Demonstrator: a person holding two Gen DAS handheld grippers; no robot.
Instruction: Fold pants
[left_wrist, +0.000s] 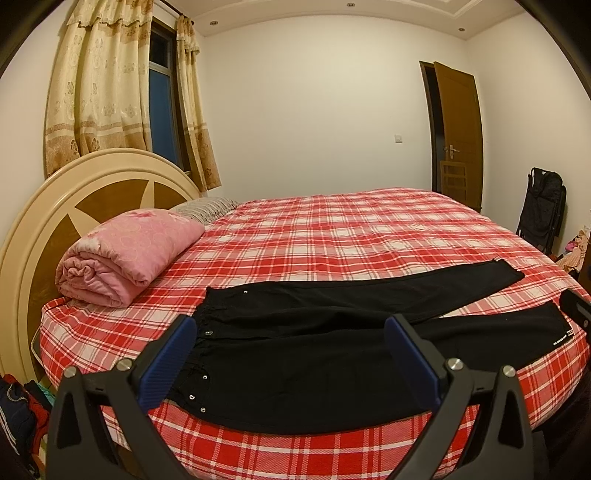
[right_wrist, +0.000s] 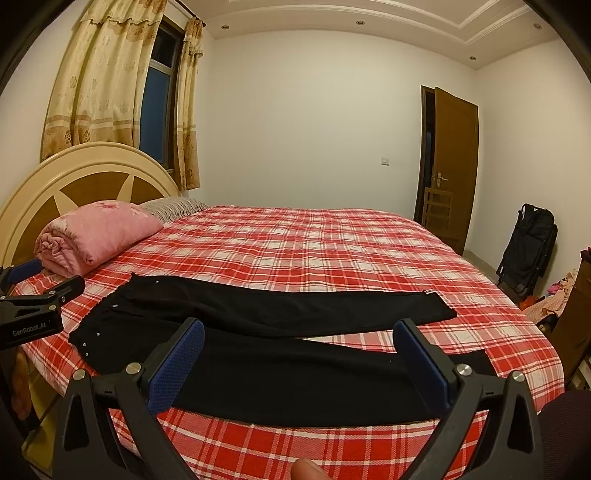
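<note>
The left gripper (left_wrist: 290, 332), black-framed with blue ribbed pads (left_wrist: 173, 363), stands wide open with nothing between its fingers, held above the near edge of the bed over the waist end of the pants. The right gripper (right_wrist: 299, 336), of the same build, is likewise spread wide and empty, held over the lower part of the near leg. The pair of black fabric pants (left_wrist: 332, 354) lies flat and unfolded on the red-and-white checked bedsheet (left_wrist: 332, 236), close to the near edge, its waistband with small metal studs toward the headboard side and its two legs splayed apart toward the foot of the bed, a wedge of checked sheet showing between them. In the right wrist view the left gripper shows at the left edge, beside the waistband, and a fingertip (right_wrist: 306, 469) shows at the bottom edge. Beyond the waist a rolled pink quilt (left_wrist: 127, 254) rests against the rounded cream-and-brown wooden headboard (left_wrist: 74, 184), with a striped pillow (left_wrist: 207, 205) just behind it. Farther back hang patterned beige curtains (left_wrist: 96, 81), and a brown wooden door (left_wrist: 460, 133) stands ajar on the far wall.
</note>
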